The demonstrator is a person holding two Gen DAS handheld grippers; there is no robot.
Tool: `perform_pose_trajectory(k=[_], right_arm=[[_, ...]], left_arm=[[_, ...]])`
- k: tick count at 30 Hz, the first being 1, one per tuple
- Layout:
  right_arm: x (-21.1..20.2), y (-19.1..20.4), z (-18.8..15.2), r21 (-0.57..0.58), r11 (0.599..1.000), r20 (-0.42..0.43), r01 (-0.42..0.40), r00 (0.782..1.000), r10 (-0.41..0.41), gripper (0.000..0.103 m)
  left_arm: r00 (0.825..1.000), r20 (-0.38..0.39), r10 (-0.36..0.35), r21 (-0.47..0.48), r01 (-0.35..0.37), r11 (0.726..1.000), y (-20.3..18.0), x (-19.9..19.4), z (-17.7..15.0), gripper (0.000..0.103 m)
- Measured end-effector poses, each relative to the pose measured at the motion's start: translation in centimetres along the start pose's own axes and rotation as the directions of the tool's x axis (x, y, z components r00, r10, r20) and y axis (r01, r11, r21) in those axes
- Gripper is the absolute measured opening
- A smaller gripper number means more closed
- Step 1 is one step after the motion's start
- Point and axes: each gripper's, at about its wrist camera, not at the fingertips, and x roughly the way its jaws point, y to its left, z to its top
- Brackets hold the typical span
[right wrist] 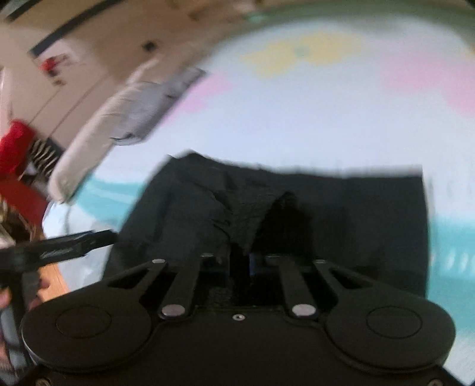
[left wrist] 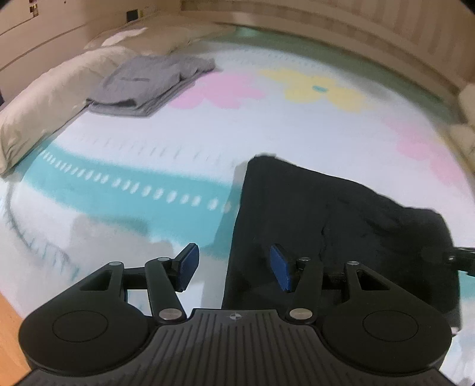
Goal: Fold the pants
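Black pants [left wrist: 341, 225] lie partly folded on a bed with a white, teal and flower-pattern cover [left wrist: 267, 124]. My left gripper [left wrist: 234, 267] is open and empty, its blue pads [left wrist: 279, 267] straddling the pants' left edge just above the cloth. In the right wrist view the pants [right wrist: 341, 213] fill the middle. My right gripper [right wrist: 246, 261] is shut on a raised fold of the pants, with dark cloth bunched between the fingers. The left gripper [right wrist: 59, 252] shows at the left of that view. The right wrist view is blurred.
A folded grey garment [left wrist: 148, 86] lies at the far left of the bed beside a beige pillow [left wrist: 44, 101]. A wooden headboard or wall [left wrist: 326, 23] runs along the back. Wood floor [left wrist: 9, 341] shows at the lower left. Red and striped items [right wrist: 17, 148] stand left of the bed.
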Motion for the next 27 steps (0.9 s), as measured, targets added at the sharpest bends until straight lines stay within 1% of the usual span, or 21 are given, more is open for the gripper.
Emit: perform_pose_trajectory(k=[2,4,6,8,9,10,12,14,15,18,19,20,22,23,25,26,27], right_arm=[[-1.6,-0.9,0.5,-0.013,0.999,0.024,0.051,0.998,-0.05,0.018],[-1.7,-2.6,0.6,-0.005,0.993,0.035,0.118,0.992,-0.118,0.019],[-1.0,-5.1,0.4,0.037,0.986,0.007,0.164,0.986,-0.164,0.019],[0.3,-7.3,-0.2,0.087,0.978,-0.034,0.188,0.982,-0.186,0.021],[1.0,-8.3,-0.7,0.105,0.973,-0.061,0.207,0.977,-0.202,0.023],[1.6,-8.9,-1.2,0.118,0.968,-0.08,0.221,0.974,-0.213,0.027],[2.6,-10.1,-1.9,0.135,0.96,-0.113,0.243,0.967,-0.229,0.033],[3.0,-10.4,-2.1,0.144,0.959,-0.115,0.244,0.967,-0.229,0.033],[3.0,-10.4,-2.1,0.142,0.96,-0.114,0.243,0.967,-0.228,0.033],[2.9,-9.8,-2.0,0.11,0.958,-0.118,0.266,0.96,-0.253,0.035],[3.1,-9.7,-2.0,0.109,0.956,-0.118,0.271,0.959,-0.258,0.037],[3.1,-9.5,-1.9,0.112,0.956,-0.117,0.272,0.959,-0.259,0.04],[2.5,-9.1,-1.7,0.109,0.953,-0.095,0.282,0.958,-0.272,0.048],[1.8,-8.9,-1.6,0.103,0.951,-0.063,0.29,0.957,-0.285,0.049],[1.0,-8.1,-0.9,0.077,0.941,0.017,0.329,0.944,-0.331,0.057],[0.8,-7.7,-0.6,0.064,0.938,0.056,0.342,0.937,-0.346,0.059],[0.7,-7.5,-0.2,0.055,0.938,0.088,0.342,0.934,-0.346,0.061]], left_arm=[[1.0,0.026,-0.009,0.023,0.009,1.0,-0.2,-0.3,-0.1,0.054],[0.999,0.047,-0.013,0.067,0.01,0.998,-1.3,-0.3,-0.1,0.057],[0.999,0.043,-0.032,0.099,0.028,0.995,-2.6,0.4,-0.3,0.058],[0.998,0.005,-0.064,0.125,0.063,0.99,-3.9,1.5,-0.6,0.058],[0.997,-0.016,-0.074,0.138,0.075,0.988,-4.5,2.2,-0.8,0.058],[0.996,-0.045,-0.083,0.152,0.089,0.984,-5.1,3.1,-1.1,0.058],[0.992,-0.099,-0.077,0.176,0.094,0.98,-5.9,4.8,-1.8,0.058],[0.985,-0.167,-0.047,0.2,0.08,0.977,-6.1,7.0,-2.7,0.06],[0.983,-0.181,-0.041,0.196,0.077,0.978,-6.0,7.4,-2.9,0.06],[0.98,-0.187,-0.067,0.151,0.096,0.984,-5.2,7.5,-2.8,0.061],[0.981,-0.181,-0.066,0.141,0.092,0.986,-5.0,7.2,-2.6,0.061],[0.986,-0.163,-0.047,0.136,0.07,0.988,-4.9,6.7,-2.3,0.06],[0.997,-0.079,-0.017,0.158,0.029,0.987,-4.9,5.4,-1.6,0.06],[0.999,-0.035,0.0,0.18,0.006,0.984,-5.2,4.8,-1.2,0.06],[0.999,0.031,0.024,0.213,-0.03,0.977,-5.9,4.0,-0.3,0.061],[0.998,0.052,0.022,0.226,-0.034,0.974,-6.3,4.1,0.3,0.061],[0.998,0.055,0.016,0.232,-0.028,0.972,-6.8,4.4,0.9,0.062]])
